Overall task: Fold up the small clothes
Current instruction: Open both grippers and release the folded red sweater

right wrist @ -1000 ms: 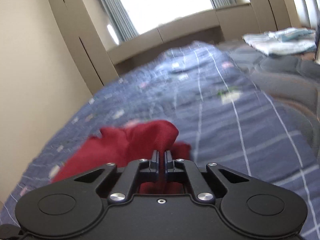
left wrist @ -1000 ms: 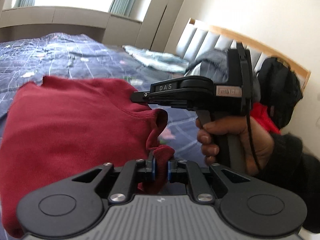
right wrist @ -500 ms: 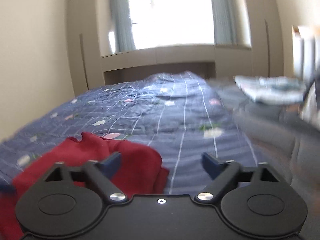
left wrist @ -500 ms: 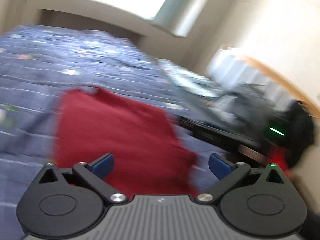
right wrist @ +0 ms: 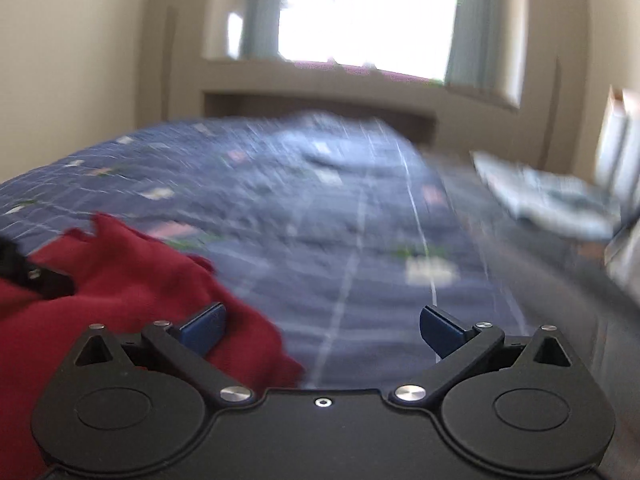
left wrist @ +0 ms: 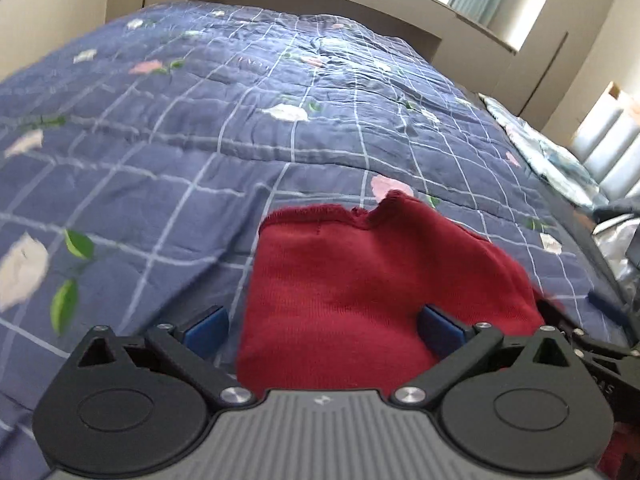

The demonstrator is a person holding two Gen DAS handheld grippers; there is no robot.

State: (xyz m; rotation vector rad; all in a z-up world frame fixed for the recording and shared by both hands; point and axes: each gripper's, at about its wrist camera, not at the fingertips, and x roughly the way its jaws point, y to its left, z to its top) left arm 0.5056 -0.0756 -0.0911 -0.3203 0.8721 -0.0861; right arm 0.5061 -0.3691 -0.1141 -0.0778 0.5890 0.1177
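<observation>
A dark red knit garment point(left wrist: 360, 288) lies folded on the blue checked floral quilt point(left wrist: 200, 160). My left gripper point(left wrist: 322, 330) hovers over its near edge, jaws wide open; the cloth lies below them and the blue pads point(left wrist: 204, 330) do not press it. A black part of my right gripper point(left wrist: 592, 352) shows at the right edge. In the blurred right wrist view, my right gripper point(right wrist: 322, 330) is also wide open and holds nothing. The red garment point(right wrist: 120, 280) lies under its left finger, with the quilt point(right wrist: 360, 220) beyond and a black piece of the left gripper point(right wrist: 36, 276) at the far left.
A pale folded cloth point(left wrist: 552, 152) point(right wrist: 552, 200) lies on the bed's far right side. A padded headboard point(left wrist: 608, 148) rises behind it, and grey bedding point(left wrist: 616, 240) bunches at the right. Cabinets and a bright window point(right wrist: 368, 12) close the far end of the room.
Both grippers were shut on bunched red cloth a second ago; both have opened wide and let go. The garment now rests flat on the quilt, and both views have swung across the bed.
</observation>
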